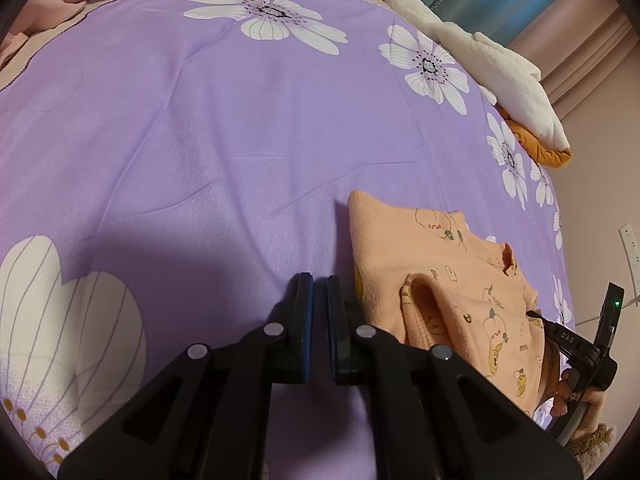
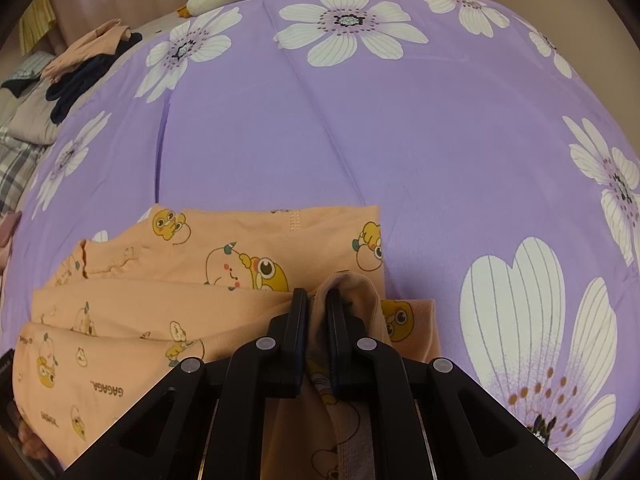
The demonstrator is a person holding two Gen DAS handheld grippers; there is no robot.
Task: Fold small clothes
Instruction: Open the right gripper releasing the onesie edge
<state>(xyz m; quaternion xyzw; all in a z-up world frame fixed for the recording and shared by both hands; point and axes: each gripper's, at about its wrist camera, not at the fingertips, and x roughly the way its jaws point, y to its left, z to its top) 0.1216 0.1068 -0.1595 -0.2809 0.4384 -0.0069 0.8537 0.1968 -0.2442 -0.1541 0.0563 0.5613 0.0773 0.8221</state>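
Peach cartoon-print shirt (image 2: 168,292) lies partly folded on the purple flowered bedsheet (image 2: 400,140), a raised fold of it pinched between the right gripper's (image 2: 317,300) jaws, while the left gripper (image 1: 319,284) hovers nearly closed and empty beside it.

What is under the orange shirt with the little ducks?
The purple flowered bedsheet lies under the orange shirt. Whatever sits beneath its folded layers is covered. The right gripper pinches one fold.

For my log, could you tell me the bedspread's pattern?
Purple bedspread with large white flowers, clearest in the right wrist view.
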